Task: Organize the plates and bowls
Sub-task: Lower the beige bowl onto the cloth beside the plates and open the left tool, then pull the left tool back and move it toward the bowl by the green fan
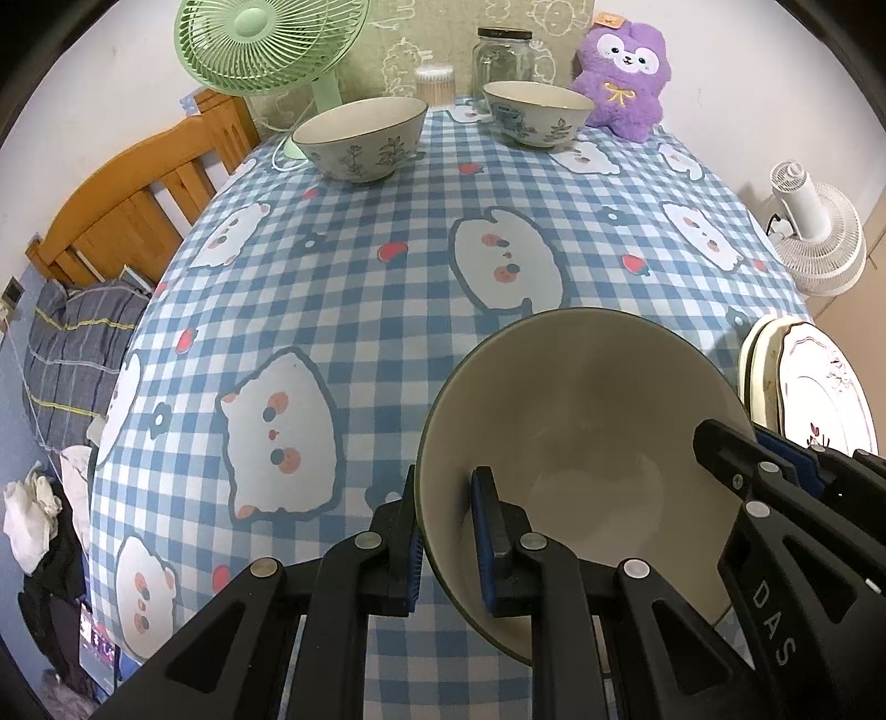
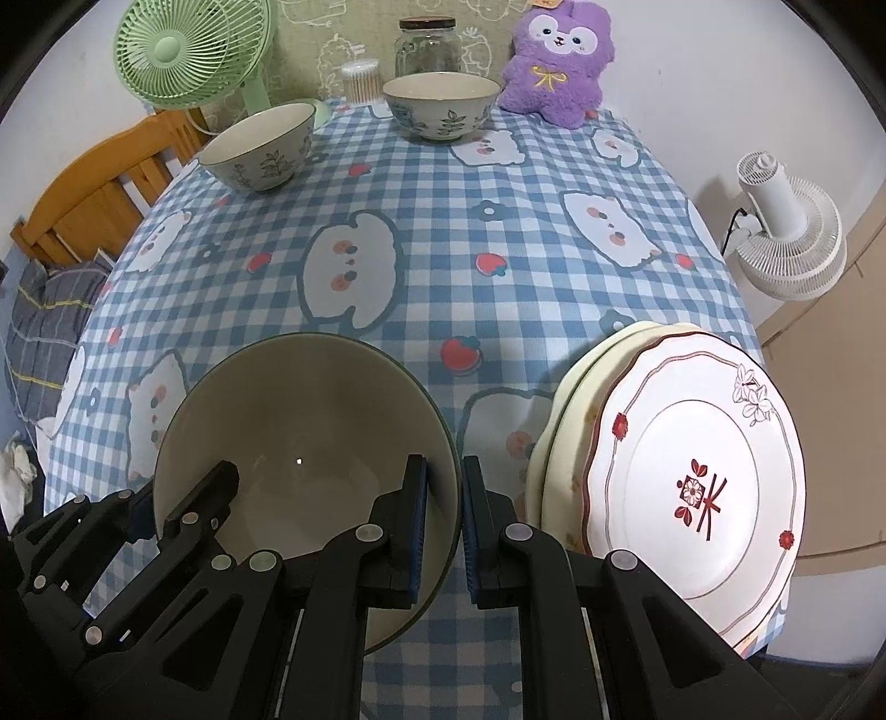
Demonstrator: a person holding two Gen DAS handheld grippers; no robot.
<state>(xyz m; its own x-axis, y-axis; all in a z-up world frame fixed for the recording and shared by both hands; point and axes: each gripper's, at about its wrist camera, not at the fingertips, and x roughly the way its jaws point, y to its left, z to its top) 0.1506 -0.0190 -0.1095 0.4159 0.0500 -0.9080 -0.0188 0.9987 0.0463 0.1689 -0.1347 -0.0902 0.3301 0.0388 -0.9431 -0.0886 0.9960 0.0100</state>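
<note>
A large cream bowl with a dark rim sits at the near edge of the checked table. My left gripper is shut on its left rim, one finger inside, one outside. My right gripper is shut on its right rim and shows at the right of the left wrist view. A stack of plates, a red-flowered one on top, lies right of the bowl; it also shows in the left wrist view. Two patterned bowls stand at the far side, also in the right wrist view.
At the table's back stand a green fan, a glass jar, a cotton swab tub and a purple plush toy. A white fan stands off the right edge. A wooden bed frame is to the left.
</note>
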